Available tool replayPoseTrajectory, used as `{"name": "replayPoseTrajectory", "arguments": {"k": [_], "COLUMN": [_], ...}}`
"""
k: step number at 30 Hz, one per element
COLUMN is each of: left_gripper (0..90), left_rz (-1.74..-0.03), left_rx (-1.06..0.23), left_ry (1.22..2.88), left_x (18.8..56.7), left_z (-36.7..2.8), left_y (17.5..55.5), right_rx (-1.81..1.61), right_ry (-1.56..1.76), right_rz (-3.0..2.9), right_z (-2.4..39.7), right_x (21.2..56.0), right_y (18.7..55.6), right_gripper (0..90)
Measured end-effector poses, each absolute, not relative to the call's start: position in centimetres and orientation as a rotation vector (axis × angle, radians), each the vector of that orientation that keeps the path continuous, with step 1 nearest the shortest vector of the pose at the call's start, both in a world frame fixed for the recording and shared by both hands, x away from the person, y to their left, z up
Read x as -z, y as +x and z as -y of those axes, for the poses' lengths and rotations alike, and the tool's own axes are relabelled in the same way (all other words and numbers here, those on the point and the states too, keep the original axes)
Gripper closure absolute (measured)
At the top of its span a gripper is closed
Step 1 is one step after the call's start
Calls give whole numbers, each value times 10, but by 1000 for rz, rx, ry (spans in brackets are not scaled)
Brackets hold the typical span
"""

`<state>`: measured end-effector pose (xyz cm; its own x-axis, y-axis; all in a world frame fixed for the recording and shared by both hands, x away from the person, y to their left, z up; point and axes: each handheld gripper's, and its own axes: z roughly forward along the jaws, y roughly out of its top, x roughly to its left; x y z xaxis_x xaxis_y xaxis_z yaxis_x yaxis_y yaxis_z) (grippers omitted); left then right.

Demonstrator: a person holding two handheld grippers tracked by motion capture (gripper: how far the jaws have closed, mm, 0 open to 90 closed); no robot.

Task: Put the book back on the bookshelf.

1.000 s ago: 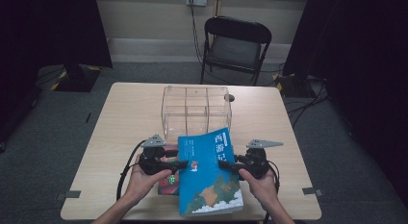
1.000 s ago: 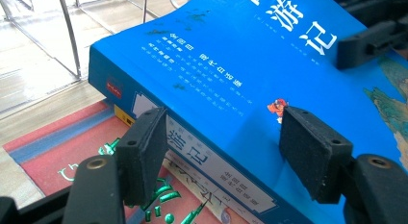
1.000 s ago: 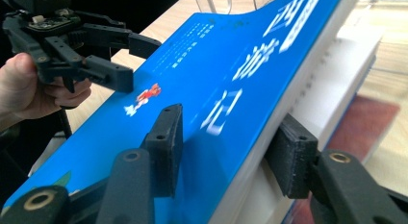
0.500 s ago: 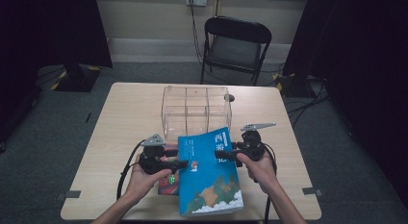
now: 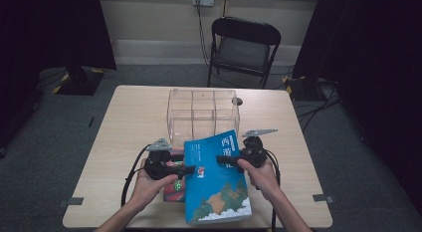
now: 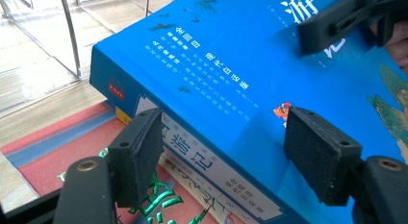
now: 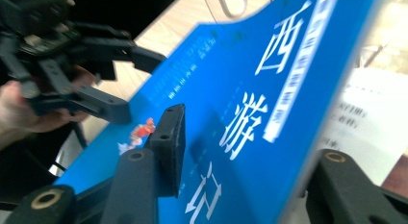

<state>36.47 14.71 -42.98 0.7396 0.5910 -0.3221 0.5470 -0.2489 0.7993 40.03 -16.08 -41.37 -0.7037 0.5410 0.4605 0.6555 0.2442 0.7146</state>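
Both grippers (image 5: pixel 191 169) (image 5: pixel 221 158) clamp the blue book (image 5: pixel 216 184) (long axis running front-to-back, slightly slanted).

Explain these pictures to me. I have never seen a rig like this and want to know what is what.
No robot here: a person holds a handheld two-jaw tool in each hand. One picture looks down from above the table; the other two come from cameras riding on each tool, looking along its black jaws. On the table stand a clear divided box and a red book, with a blue book lying tilted partly over it. The left gripper clamps the blue book at its spine. The right gripper has just been closing its jaws around the book's opposite edge; whether they press yet is hard to tell. A chair stands behind.
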Motion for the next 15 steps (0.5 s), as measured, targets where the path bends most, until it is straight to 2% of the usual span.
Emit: {"name": "replayPoseTrajectory", "arguments": {"k": [6,12,15], "left_gripper": [303,289,285], "left_rz": [-876,-883,-883], "left_rx": [-41,-35,-31], "left_ry": [1904,1898,1893], "left_x": [431,432,433], "left_z": [-149,-148,-148], "left_y": [365,366,367], "right_rx": [1447,1465,1465], "right_ry": [-1108,-1097,-1100], "right_rz": [2384,2318,2326], "right_z": [167,162,160], "right_x": [413,419,420], "right_y": [393,403,406], "right_gripper": [614,563,631]}}
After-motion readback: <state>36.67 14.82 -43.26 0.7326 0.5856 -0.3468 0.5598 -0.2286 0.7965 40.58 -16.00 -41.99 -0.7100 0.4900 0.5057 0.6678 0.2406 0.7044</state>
